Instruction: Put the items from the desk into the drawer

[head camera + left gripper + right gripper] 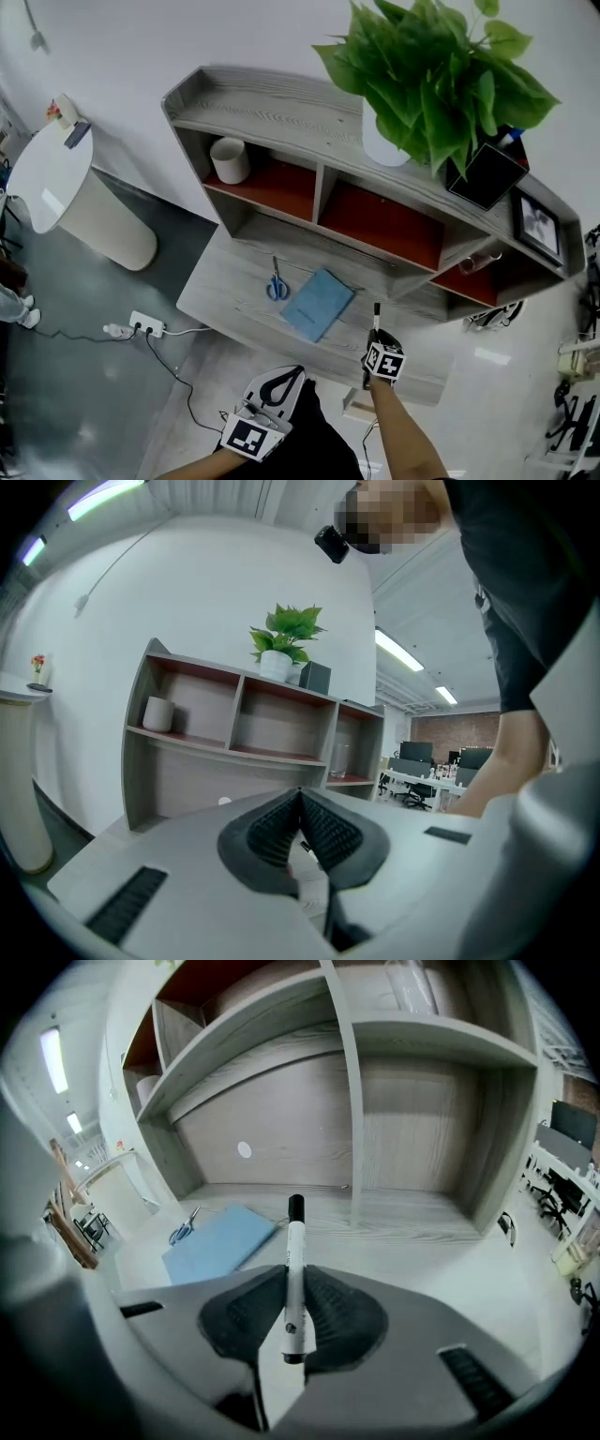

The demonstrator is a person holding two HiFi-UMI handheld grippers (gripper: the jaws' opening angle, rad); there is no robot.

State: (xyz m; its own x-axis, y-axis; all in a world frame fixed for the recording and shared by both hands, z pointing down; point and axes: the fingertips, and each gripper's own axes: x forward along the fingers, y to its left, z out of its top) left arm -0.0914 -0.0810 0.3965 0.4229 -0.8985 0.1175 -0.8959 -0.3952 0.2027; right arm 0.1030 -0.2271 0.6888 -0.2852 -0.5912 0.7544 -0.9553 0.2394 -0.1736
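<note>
Fingers [246, 1321] of the right gripper [294, 1288] pinch a black-capped white marker [295, 1241] lengthwise, cap ahead of them; the left gripper [300, 797] has its fingers [262, 832] pressed together.

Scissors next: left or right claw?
Left, probably. The left claw is shut and empty, and sits nearer the scissors in the head view. The right claw is shut on the marker.
</note>
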